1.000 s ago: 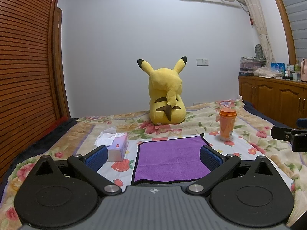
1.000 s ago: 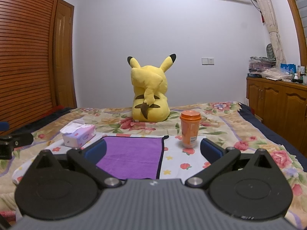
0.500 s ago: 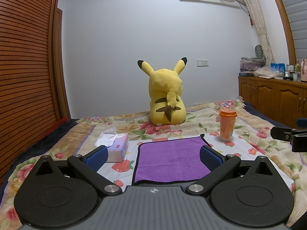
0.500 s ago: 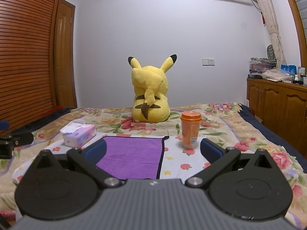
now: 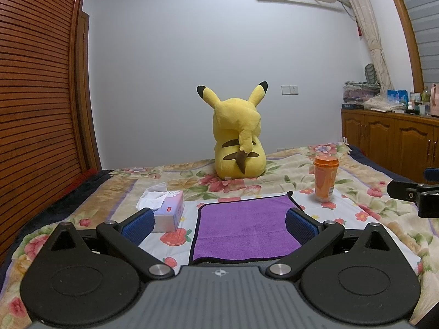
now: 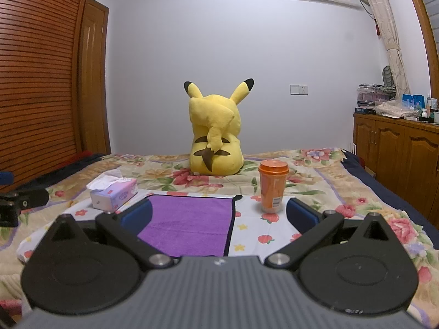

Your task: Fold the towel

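Towel (image 5: pixel 247 227), purple and flat, is lying low centre, just beyond the left gripper (image 5: pixel 219 223). Both it and the right gripper (image 6: pixel 219 215) are hovering level, fingers spread wide, grasping nothing.

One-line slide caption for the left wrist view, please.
Open left gripper poised above a flat purple towel on the floral bedspread, tissue box left, orange cup right.

both wrist views low, facing wall, seemingly near, sharing towel (image 5: pixel 247 227)
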The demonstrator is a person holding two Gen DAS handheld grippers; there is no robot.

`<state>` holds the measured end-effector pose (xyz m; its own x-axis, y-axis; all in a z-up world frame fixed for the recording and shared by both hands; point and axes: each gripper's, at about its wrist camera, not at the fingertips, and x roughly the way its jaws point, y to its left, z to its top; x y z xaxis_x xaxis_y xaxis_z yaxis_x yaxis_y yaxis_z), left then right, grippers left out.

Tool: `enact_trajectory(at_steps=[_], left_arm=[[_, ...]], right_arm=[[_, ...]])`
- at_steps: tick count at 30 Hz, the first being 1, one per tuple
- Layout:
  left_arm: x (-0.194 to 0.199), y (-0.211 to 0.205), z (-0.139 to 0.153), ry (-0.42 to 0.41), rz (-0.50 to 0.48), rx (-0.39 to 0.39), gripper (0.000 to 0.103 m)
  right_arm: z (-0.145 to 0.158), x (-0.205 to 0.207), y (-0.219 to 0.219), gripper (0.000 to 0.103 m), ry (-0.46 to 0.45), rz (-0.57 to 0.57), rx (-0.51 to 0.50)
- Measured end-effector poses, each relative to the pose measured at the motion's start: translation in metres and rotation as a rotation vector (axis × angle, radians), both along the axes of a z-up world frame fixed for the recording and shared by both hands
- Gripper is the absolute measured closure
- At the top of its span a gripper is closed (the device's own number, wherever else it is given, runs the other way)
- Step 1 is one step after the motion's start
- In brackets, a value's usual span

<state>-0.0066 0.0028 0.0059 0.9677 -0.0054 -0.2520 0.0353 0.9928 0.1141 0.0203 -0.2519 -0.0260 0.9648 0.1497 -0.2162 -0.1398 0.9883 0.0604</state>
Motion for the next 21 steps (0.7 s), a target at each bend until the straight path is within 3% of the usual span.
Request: enact_trajectory(at_steps=[21], left_arm=[[-0.0003,-0.0004,-0.0016,0.002,-0.001,0.001,0.0]], right_arm=[[0.0007,-0.0006,0.0022,0.0,-0.001,0.003,-0.011]])
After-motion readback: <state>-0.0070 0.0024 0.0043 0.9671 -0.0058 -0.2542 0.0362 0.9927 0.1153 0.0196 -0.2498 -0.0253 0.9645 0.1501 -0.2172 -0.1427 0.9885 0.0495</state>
